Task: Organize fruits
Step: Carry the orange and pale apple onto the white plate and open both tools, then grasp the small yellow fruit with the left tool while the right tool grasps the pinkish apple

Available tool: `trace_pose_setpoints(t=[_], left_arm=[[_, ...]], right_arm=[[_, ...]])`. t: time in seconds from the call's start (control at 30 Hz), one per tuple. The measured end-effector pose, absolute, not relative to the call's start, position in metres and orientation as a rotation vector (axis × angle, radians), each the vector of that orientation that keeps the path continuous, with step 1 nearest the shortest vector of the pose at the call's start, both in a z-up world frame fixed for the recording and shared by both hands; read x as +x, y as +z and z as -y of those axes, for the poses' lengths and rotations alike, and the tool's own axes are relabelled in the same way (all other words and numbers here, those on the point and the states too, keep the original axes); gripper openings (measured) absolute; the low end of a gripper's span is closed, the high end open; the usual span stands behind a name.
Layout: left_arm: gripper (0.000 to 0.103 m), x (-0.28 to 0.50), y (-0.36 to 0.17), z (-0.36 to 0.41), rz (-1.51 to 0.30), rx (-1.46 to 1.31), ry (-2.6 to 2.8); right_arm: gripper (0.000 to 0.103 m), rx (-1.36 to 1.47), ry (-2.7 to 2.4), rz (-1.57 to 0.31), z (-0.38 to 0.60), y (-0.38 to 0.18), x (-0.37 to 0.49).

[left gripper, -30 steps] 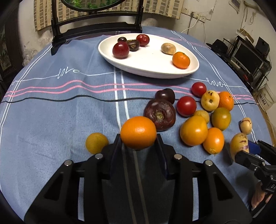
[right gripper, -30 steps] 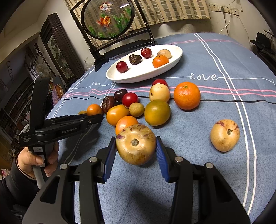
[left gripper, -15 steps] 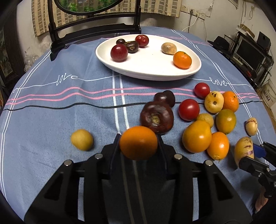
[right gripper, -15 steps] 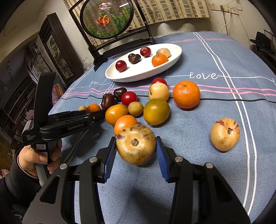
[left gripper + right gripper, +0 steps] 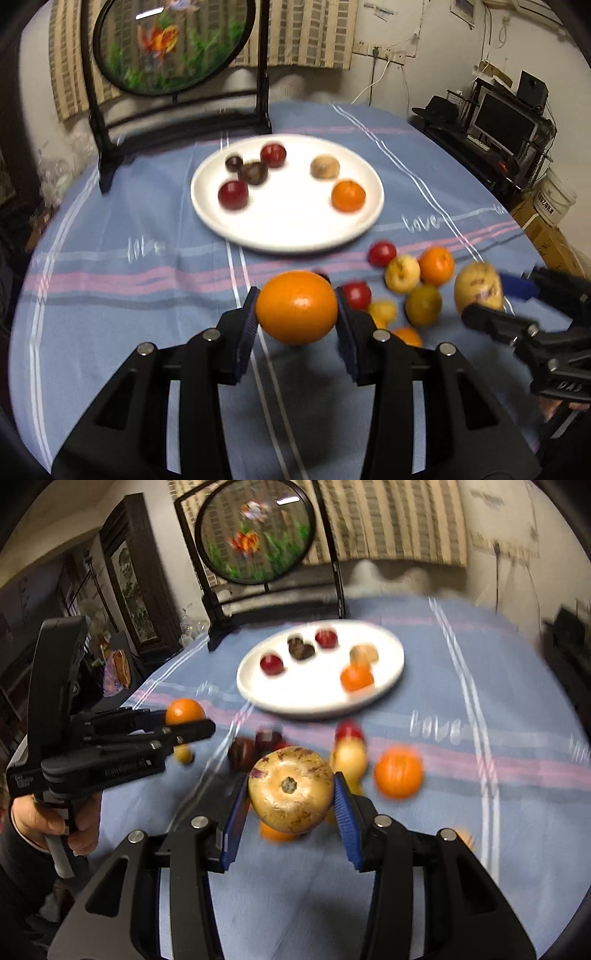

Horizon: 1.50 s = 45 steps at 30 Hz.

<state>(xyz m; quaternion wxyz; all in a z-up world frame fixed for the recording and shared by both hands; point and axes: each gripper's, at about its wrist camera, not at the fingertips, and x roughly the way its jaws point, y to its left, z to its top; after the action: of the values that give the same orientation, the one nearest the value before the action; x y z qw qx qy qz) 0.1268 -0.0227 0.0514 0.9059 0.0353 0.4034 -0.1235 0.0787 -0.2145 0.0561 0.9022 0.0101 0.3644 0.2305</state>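
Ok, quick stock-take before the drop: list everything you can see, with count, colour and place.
plate: one, white, centre of the table.
fruits on plate: six; two red, two dark brown, one tan, one orange.
loose fruits: blurred cluster on the cloth right of the plate; red, yellow, orange, green-yellow; count unclear.
tablecloth: one, blue with pink and white stripes.
round fish picture on black stand: one, behind the plate.
orange: one, held off the cloth.
speckled yellow fruit: one, held off the cloth.
left gripper: black, shut on the orange.
right gripper: black with blue pads, shut on the speckled yellow fruit.
hand: one, on the left gripper's handle.
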Motion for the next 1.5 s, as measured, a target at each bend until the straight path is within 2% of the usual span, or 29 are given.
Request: trace_pose_setpoints(t=[0.13, 0.27, 0.5, 0.7, 0.83, 0.93, 1.17, 1.27, 1.37, 1.43, 1.5], left_arm=[[0.04, 0.168, 0.055, 0.025, -0.843, 0.068, -0.249], [0.04, 0.214, 0.047, 0.03, -0.86, 0.036, -0.242], [0.041, 0.275, 0.018, 0.04, -0.922, 0.016, -0.199], [0.041, 0.296, -0.003, 0.038, -0.957, 0.014, -0.147], [0.042, 0.298, -0.007, 0.04, -0.951, 0.031, -0.134], [0.06, 0.293, -0.002, 0.042, -0.921, 0.024, -0.132], [0.061, 0.267, 0.025, 0.045, -0.848, 0.052, -0.132], [0.072, 0.248, 0.036, 0.046, -0.81, 0.067, -0.124], [0.072, 0.232, 0.042, 0.048, -0.794, 0.079, -0.132], [0.072, 0.219, 0.044, 0.05, -0.797, 0.09, -0.139], [0.072, 0.204, 0.047, 0.05, -0.792, 0.093, -0.148]], right_arm=[[0.046, -0.016, 0.47, -0.721, 0.203, 0.079, 0.117], [0.046, 0.043, 0.461, -0.769, 0.193, 0.084, 0.179], [0.046, 0.182, 0.375, -0.945, 0.182, 0.05, 0.289], [0.046, 0.186, 0.35, -1.003, 0.171, 0.03, 0.333], [0.048, 0.161, 0.339, -1.03, 0.163, 0.021, 0.342], [0.049, 0.226, 0.371, -1.023, 0.17, 0.022, 0.342], [0.05, 0.332, 0.408, -0.984, 0.2, 0.036, 0.321], [0.051, 0.327, 0.414, -0.969, 0.214, 0.044, 0.297], [0.052, 0.336, 0.41, -0.936, 0.229, 0.051, 0.268], [0.061, 0.325, 0.396, -0.907, 0.237, 0.054, 0.246], [0.064, 0.303, 0.368, -0.865, 0.244, 0.058, 0.223]])
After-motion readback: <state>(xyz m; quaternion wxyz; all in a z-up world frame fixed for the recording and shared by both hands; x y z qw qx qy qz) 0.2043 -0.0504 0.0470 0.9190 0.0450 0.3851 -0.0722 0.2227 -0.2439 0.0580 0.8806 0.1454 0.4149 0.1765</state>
